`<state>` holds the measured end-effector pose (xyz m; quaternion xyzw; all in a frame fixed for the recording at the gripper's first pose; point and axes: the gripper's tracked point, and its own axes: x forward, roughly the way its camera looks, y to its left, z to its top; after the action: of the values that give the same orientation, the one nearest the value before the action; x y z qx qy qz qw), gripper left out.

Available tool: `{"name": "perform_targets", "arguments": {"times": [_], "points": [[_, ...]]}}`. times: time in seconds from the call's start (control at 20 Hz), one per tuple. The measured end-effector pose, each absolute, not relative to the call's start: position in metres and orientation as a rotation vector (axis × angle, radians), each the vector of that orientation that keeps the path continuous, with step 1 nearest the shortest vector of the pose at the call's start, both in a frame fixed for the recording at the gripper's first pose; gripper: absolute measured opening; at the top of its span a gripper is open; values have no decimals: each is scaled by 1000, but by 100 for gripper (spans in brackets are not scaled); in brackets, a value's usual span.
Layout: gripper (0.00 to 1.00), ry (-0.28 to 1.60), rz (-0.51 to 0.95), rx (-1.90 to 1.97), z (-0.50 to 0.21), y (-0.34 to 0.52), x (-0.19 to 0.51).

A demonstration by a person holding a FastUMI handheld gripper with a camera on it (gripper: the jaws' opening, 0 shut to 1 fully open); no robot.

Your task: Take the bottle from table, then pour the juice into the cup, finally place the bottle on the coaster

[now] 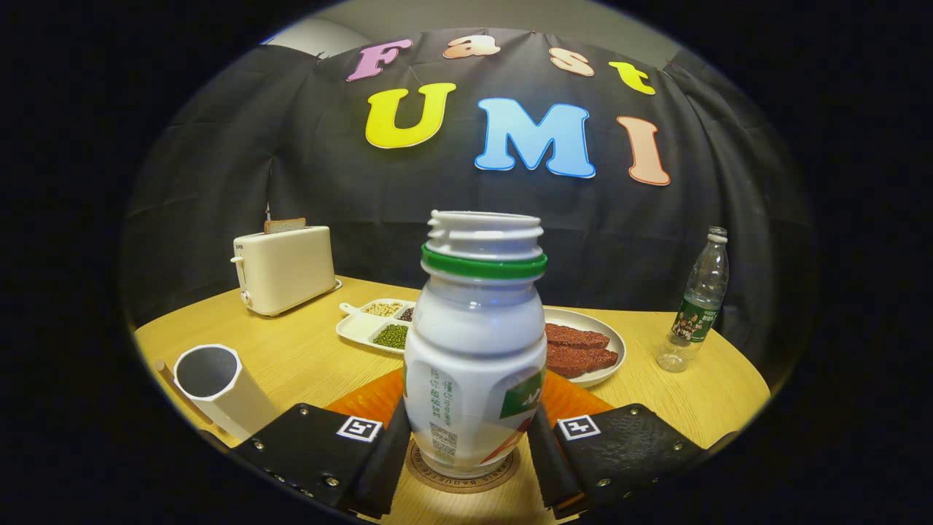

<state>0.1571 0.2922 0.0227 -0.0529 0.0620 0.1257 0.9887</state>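
Standing on the coaster [466,477] (rim lettering unreadable), bottle [475,350] between gripper [466,456] fingers.

Printed vertically down the label of the juice bottle [474,350], small characters, with a square code beneath; too fine to make out. Stamped round the rim of the coaster [503,474] under it, a ring of capital lettering, mostly hidden by the bottle's base. Fixed on each finger of the claw [470,445], closed against the bottle's two sides, one square black-and-white marker [358,429]. Far left on the table [291,350], a tiny brand mark on the toaster [284,277], unreadable. Far right, a green label with white print on the water bottle [696,306], also too small to read.
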Motion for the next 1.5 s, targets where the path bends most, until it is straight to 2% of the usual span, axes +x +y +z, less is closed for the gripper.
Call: {"name": "perform_targets", "arguments": {"times": [0.55,0.6,0.7,1.0,1.5], "points": [[76,113,264,-84,22,294,154],[80,107,259,-86,25,293,153],[98,92,240,-87,32,287,149],[98,5,207,-59,77,273,124],[98,-107,168,-44,183,237,43]]}}
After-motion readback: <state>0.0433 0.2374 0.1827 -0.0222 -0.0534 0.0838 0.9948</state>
